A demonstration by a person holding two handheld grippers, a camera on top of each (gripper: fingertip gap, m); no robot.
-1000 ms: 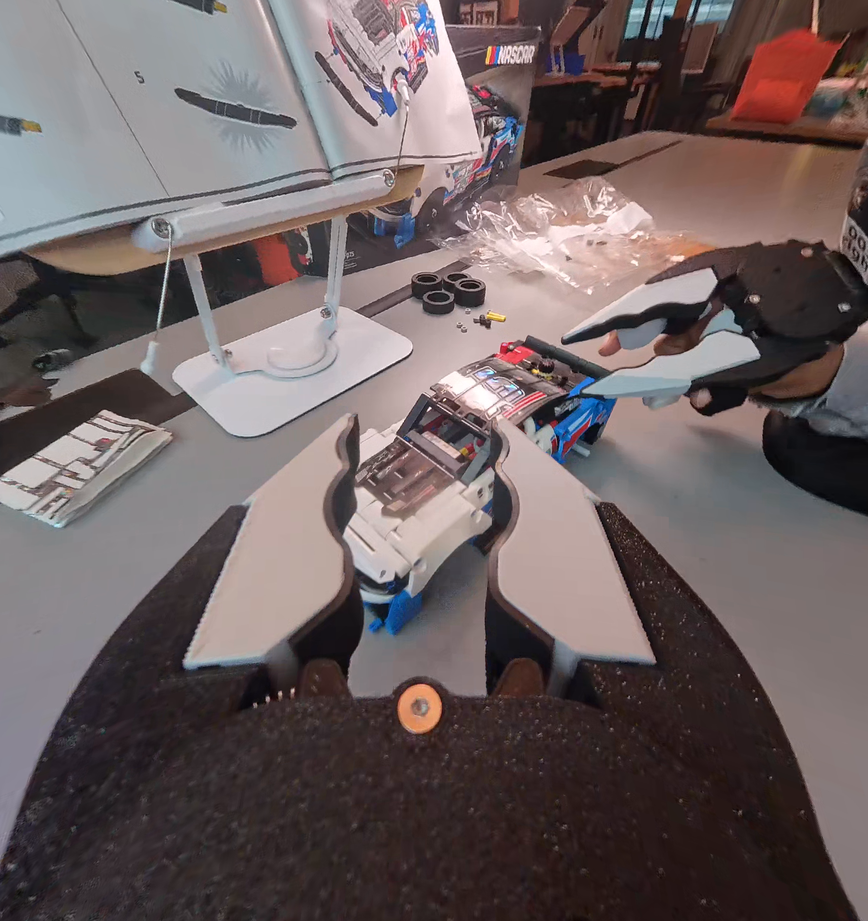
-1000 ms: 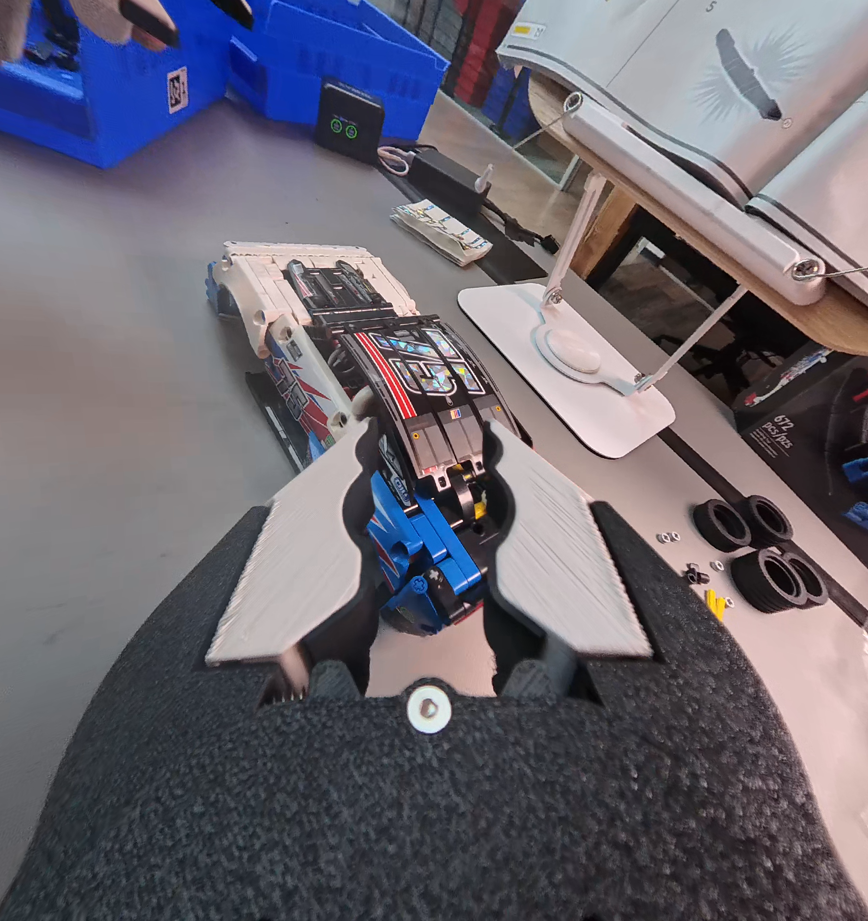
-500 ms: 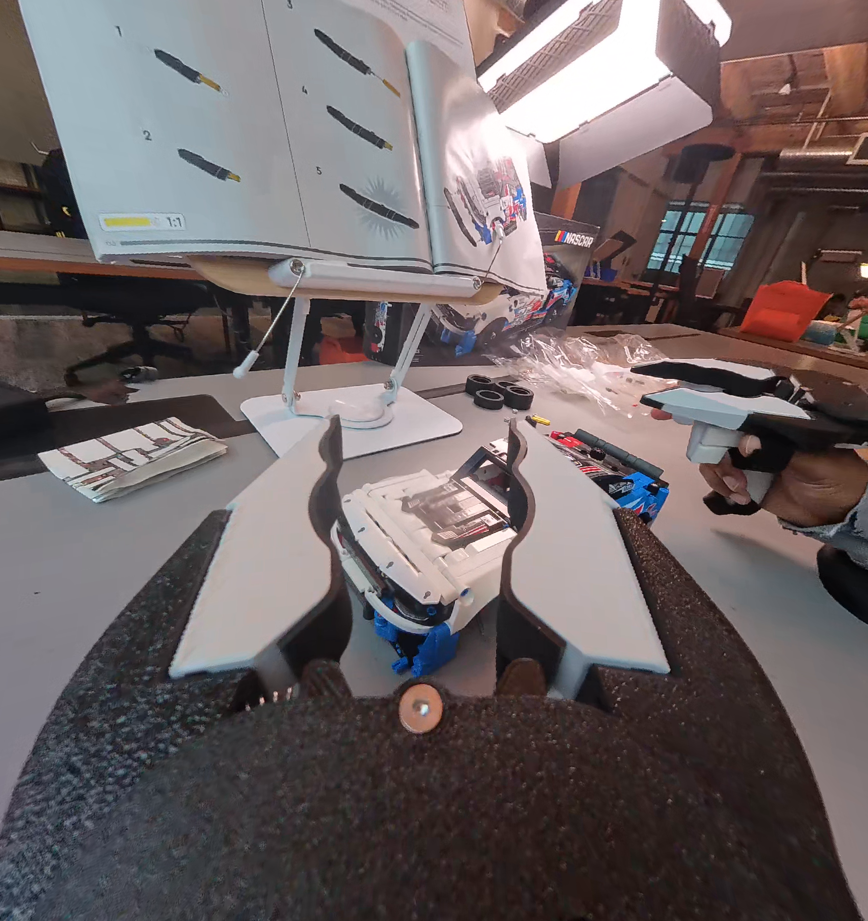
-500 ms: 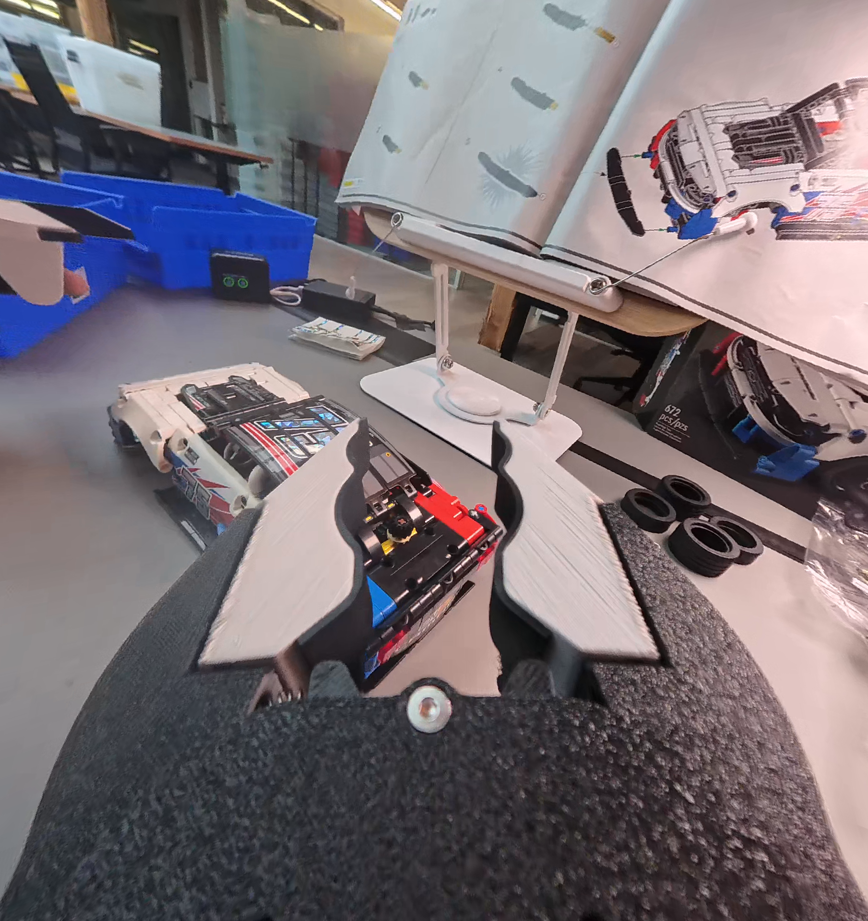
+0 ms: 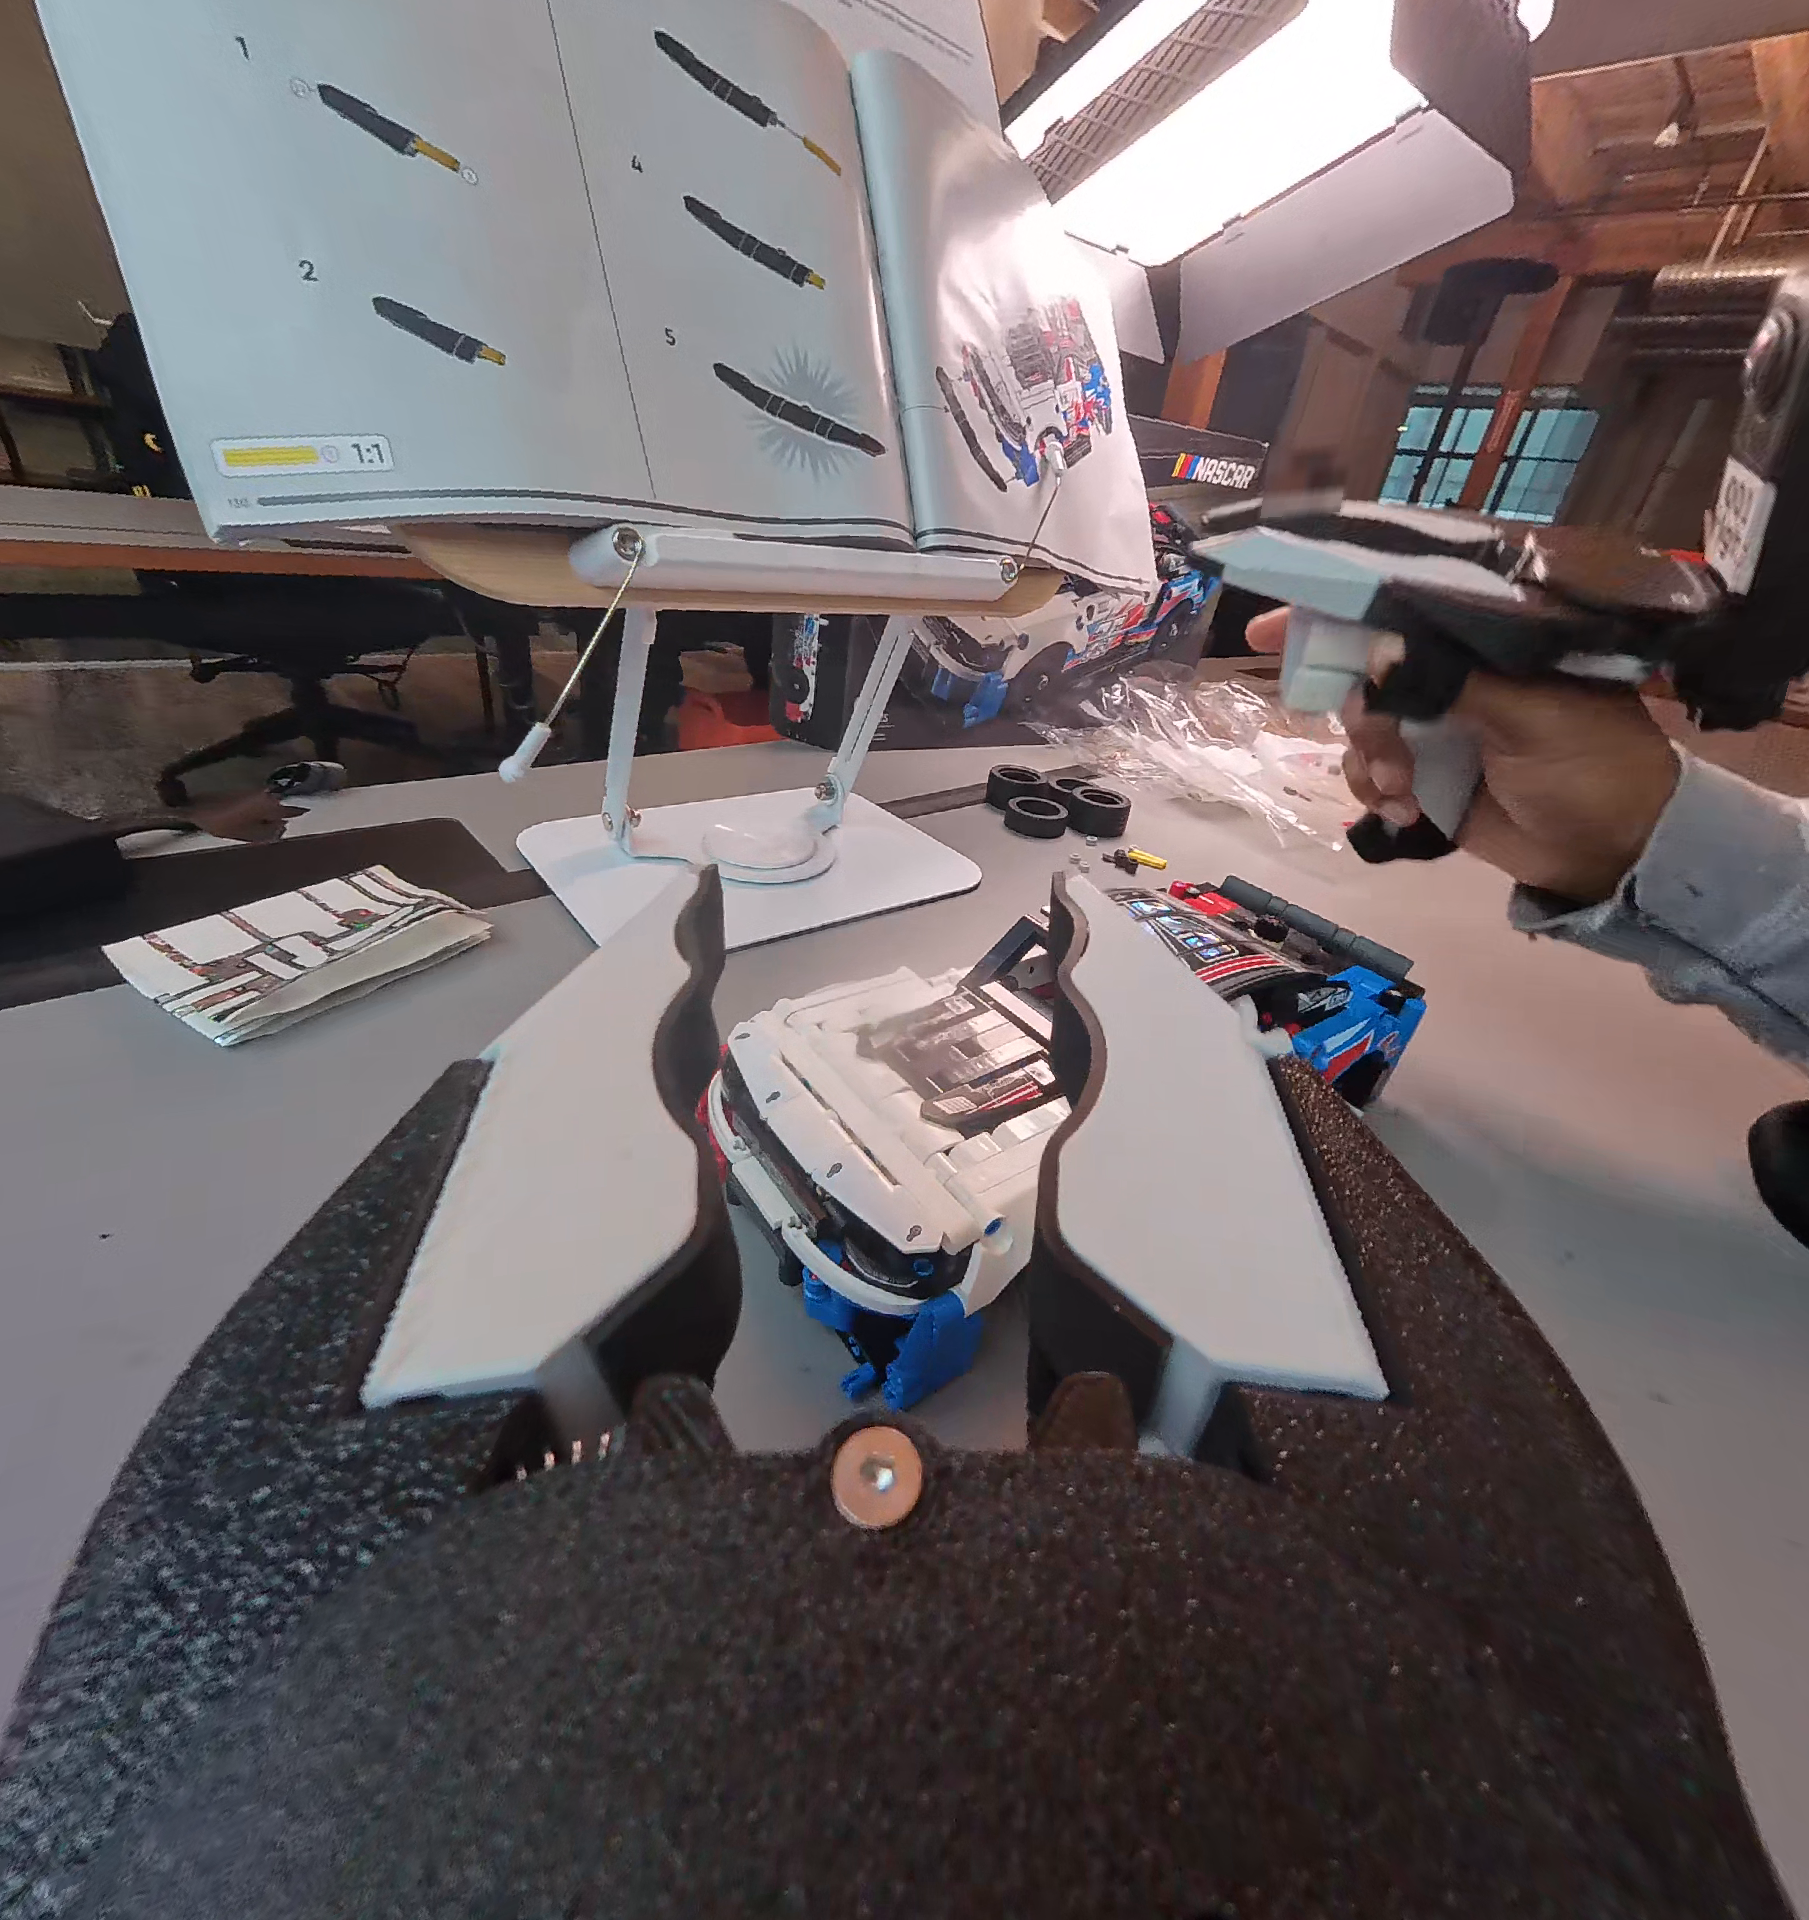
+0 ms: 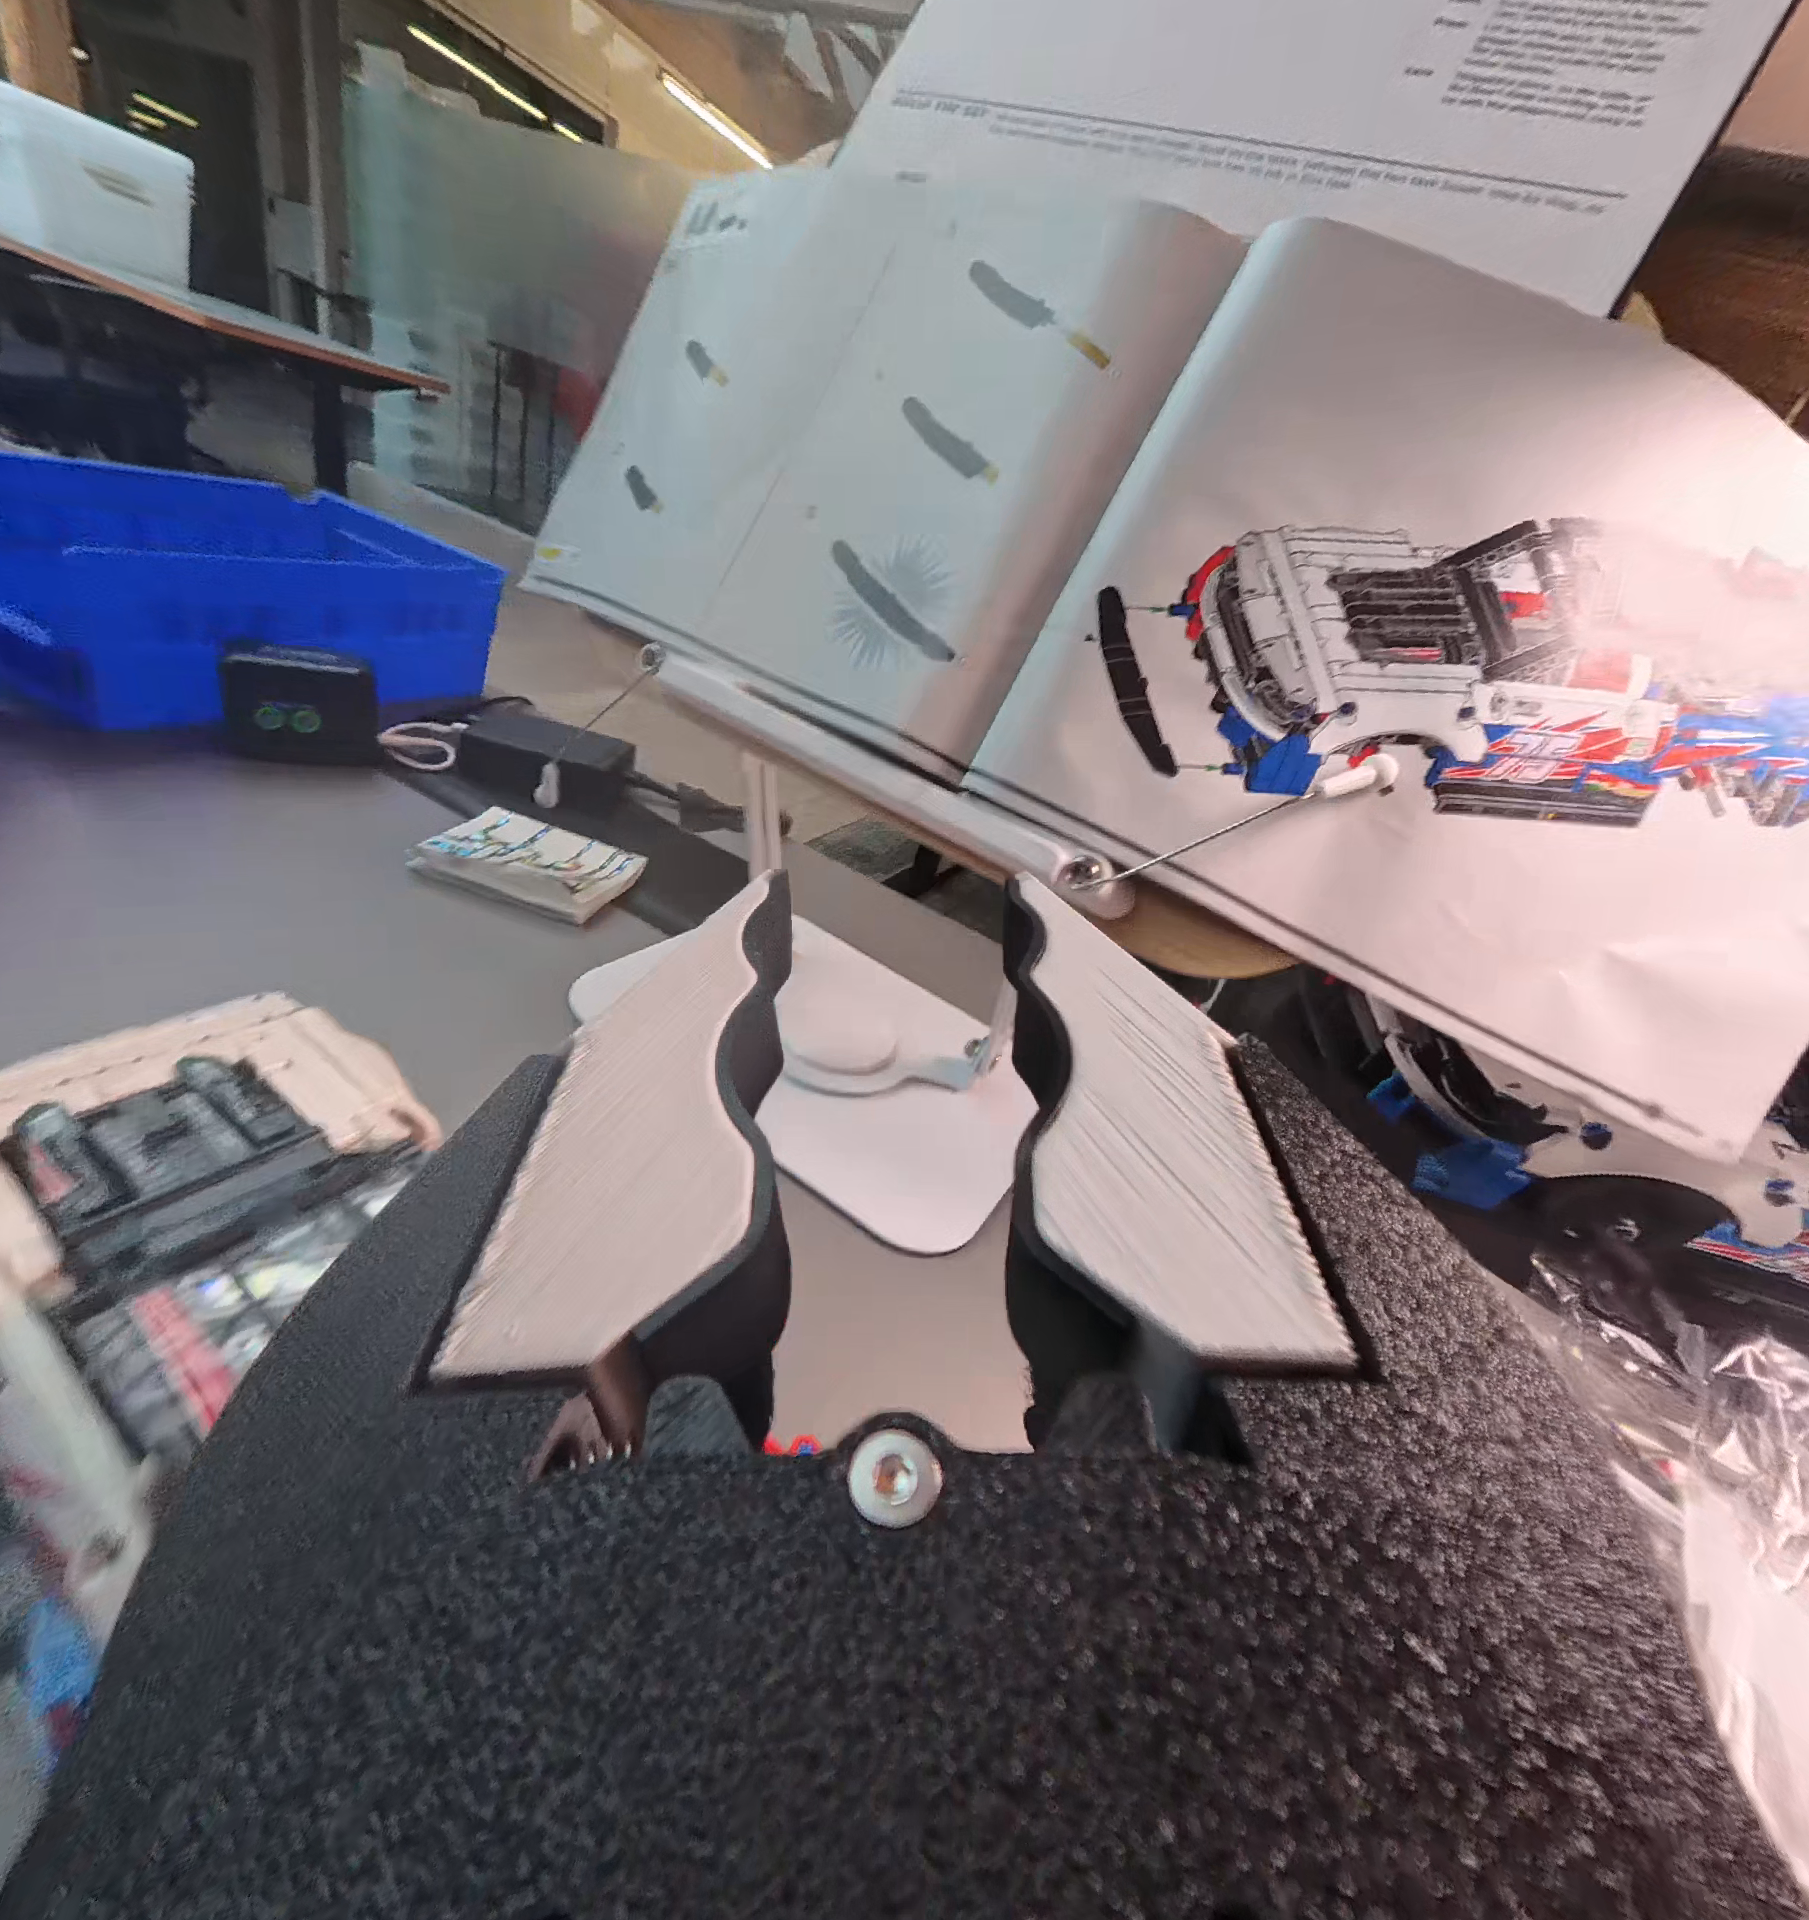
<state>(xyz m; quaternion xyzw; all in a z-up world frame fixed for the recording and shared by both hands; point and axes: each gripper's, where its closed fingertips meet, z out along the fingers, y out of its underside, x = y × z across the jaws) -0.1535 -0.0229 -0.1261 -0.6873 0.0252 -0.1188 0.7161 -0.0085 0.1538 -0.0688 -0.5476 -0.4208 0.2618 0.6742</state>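
A white, black, red and blue brick-built race car (image 5: 879, 1122) lies on the grey table (image 5: 204, 1195). My left gripper (image 5: 884, 888) straddles its white front end, with both fingers against the car's sides. The car's blue rear (image 5: 1347, 1029) rests on the table. My right gripper (image 6: 895, 894) is open and empty, held in the air and facing the book stand. The car shows blurred at the lower left of the right wrist view (image 6: 152, 1164). In the left wrist view, a hand holds the right gripper (image 5: 1253, 540) above and to the right of the car.
An open instruction booklet (image 5: 567, 260) sits on a white stand (image 5: 910, 862) behind the car. Several black tyres (image 5: 1056, 805), small loose parts (image 5: 1134, 860), clear plastic bags (image 5: 1191, 748) and a folded sheet (image 5: 297, 951) lie around it. Blue bins (image 6: 204, 582) stand far left.
The right gripper has come off the car's rear and risen up and away to the right, now empty. The left gripper has tilted lower while staying around the car's front.
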